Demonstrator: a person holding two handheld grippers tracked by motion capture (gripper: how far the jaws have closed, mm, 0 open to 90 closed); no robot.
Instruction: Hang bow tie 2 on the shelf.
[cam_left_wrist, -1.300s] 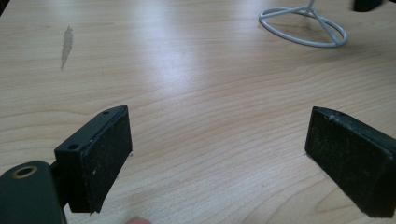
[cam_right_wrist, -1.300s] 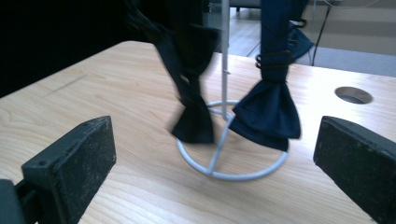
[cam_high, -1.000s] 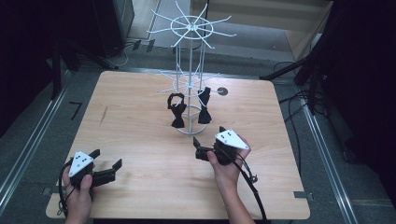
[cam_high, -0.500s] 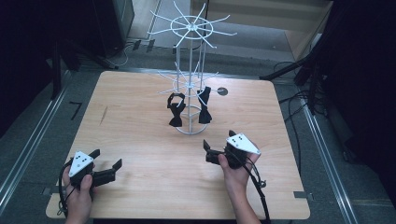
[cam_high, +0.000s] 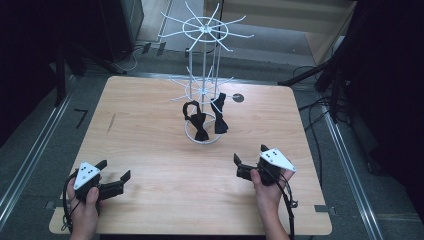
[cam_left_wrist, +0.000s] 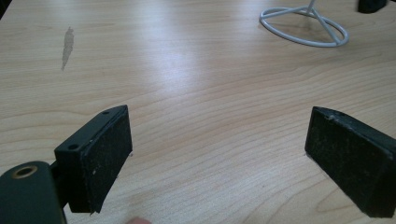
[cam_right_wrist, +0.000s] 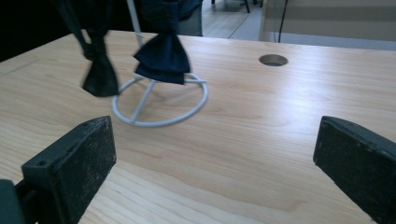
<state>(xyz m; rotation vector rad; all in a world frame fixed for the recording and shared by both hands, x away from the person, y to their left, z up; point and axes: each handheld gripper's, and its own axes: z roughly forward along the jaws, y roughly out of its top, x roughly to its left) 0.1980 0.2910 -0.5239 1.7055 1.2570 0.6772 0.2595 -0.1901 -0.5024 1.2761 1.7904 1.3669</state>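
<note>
A wire rack (cam_high: 204, 85) stands mid-table (cam_high: 150, 150), two bow ties (cam_high: 206, 117) hanging on it, one claw near each front corner.

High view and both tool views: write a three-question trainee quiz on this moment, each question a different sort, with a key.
1. True or false: the left tool holds a bow tie.
2. How many bow ties hang on the white wire rack? A) one B) two C) four
3. Fill in: the right tool has its jaws ____.

Key: 1 false; 2 B; 3 open.
</note>
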